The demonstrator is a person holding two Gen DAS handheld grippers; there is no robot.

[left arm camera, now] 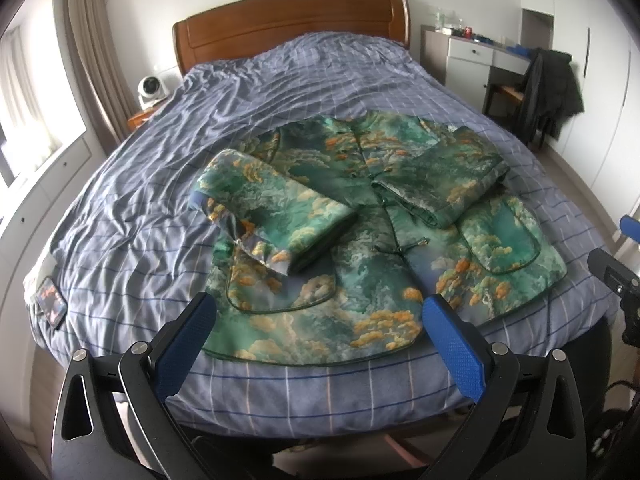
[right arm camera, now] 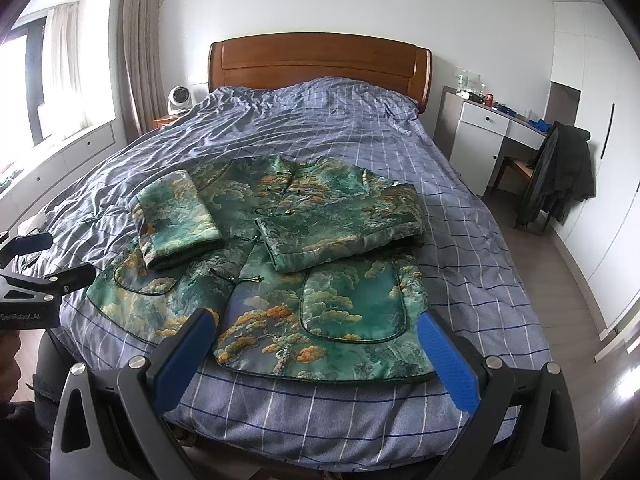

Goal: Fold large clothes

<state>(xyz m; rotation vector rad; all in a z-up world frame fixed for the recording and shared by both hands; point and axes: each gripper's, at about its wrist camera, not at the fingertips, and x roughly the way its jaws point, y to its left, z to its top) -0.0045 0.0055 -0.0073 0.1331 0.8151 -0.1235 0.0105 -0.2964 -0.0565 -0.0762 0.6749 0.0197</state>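
Jacket (left arm camera: 360, 240): sleeves folded in, hem near the bed (left arm camera: 120, 200) foot edge.
Left gripper (left arm camera: 320, 312): jaws wide, empty.
Right gripper (right arm camera: 318, 330): jaws wide, empty.

Green-and-orange landscape-print jacket (left arm camera: 360, 280) on blue checked bedding (left arm camera: 160, 184); blue-padded black claws.

We are in a home bedroom: a bed (right arm camera: 360, 152) with a wooden headboard (right arm camera: 320, 64) and checked cover, curtains (right arm camera: 142, 48) by a window (right arm camera: 60, 64), a small fan (right arm camera: 180, 98) on a nightstand, a desk (right arm camera: 492, 124) with drawers, a dark coat (right arm camera: 564, 172) over a chair.
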